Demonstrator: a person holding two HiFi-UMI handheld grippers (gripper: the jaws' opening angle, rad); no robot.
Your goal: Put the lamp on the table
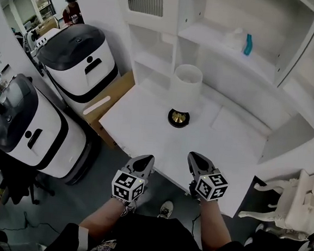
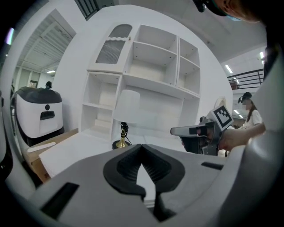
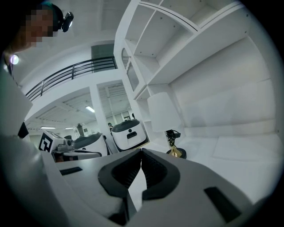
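Upright on the white table (image 1: 145,132), straight ahead of both grippers and well apart from them: the lamp (image 1: 184,89). Long axis vertical, pale drum shade on top, round brass-and-black base flat on the tabletop, near the shelves (image 1: 218,45) beyond. Something dark wound about the thin stem, possibly its cord; too small to be sure. Left gripper (image 1: 144,160) closed tight, ribbed pads meeting at the tips, nothing between them, touching nothing. Right gripper (image 1: 194,157) likewise closed and empty, tips together, held near the left one, about at the table's near edge. Off to the left gripper's outer side, two white-and-black machines (image 1: 78,55).
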